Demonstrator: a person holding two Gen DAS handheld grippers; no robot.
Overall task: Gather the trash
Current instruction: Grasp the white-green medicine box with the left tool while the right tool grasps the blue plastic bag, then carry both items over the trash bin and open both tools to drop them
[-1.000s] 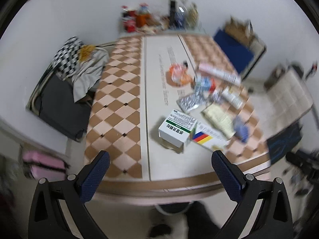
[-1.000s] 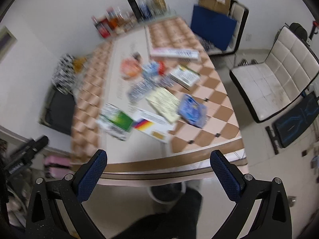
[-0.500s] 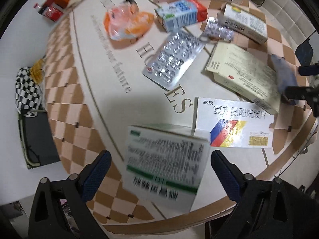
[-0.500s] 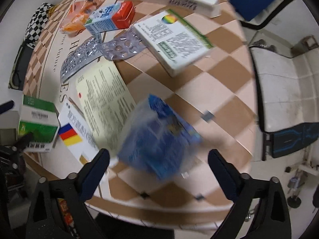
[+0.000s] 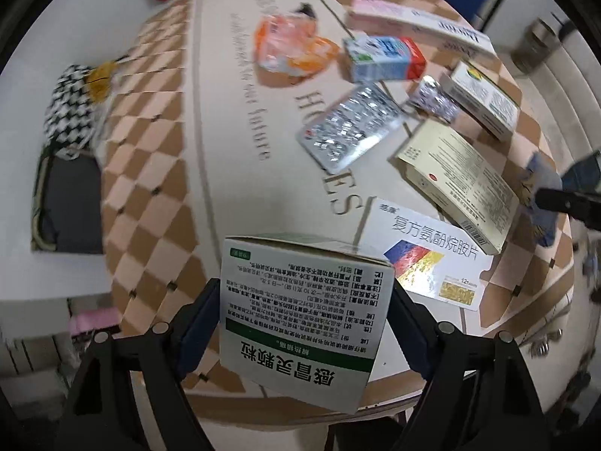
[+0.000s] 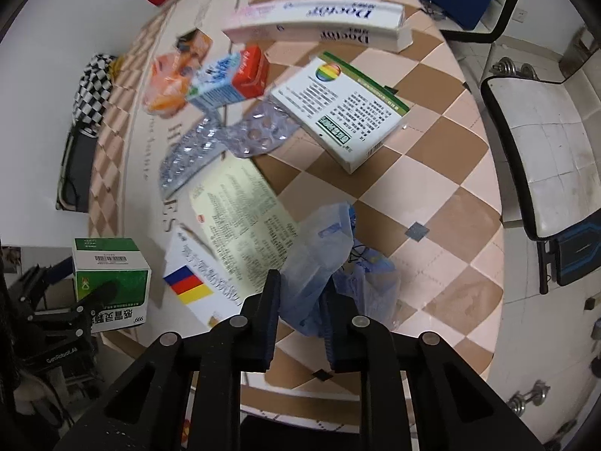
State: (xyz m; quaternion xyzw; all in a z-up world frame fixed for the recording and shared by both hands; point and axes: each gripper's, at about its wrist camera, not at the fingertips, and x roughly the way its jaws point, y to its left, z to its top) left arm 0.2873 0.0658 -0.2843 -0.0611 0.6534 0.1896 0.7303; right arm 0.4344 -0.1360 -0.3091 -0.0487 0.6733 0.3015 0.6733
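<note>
While the left gripper (image 5: pixel 306 323) points steeply down at the near edge of the checkered table (image 5: pixel 150 173), its jaws have just been closing and now stand against the two sides of a green-and-white medicine box (image 5: pixel 300 323), which sits between the blue pads; the right wrist view shows the same box (image 6: pixel 110 280) standing upright at the table's near left corner with the left gripper's dark fingers (image 6: pixel 95 297) across its face; the right gripper (image 6: pixel 300 308) has just been closing too, and its jaws are now pinched tight on a crumpled blue plastic bag (image 6: pixel 323 259), which bunches up between the pads just beside a pale yellow flat box (image 6: pixel 244 221); a white carton with a red, blue and yellow stripe (image 5: pixel 428 255) lies flat between the green box and the yellow one; farther back lie a silver blister sheet (image 5: pixel 349 127), a smaller blister strip (image 6: pixel 259 131), a blue-and-red carton (image 5: pixel 383 58), an orange wrapper (image 5: pixel 289 47), a white box with a rainbow disc (image 6: pixel 342 109) and a long pink-and-white box (image 6: pixel 319 20); a white padded chair (image 6: pixel 544 143) stands beside the table's right side.
</note>
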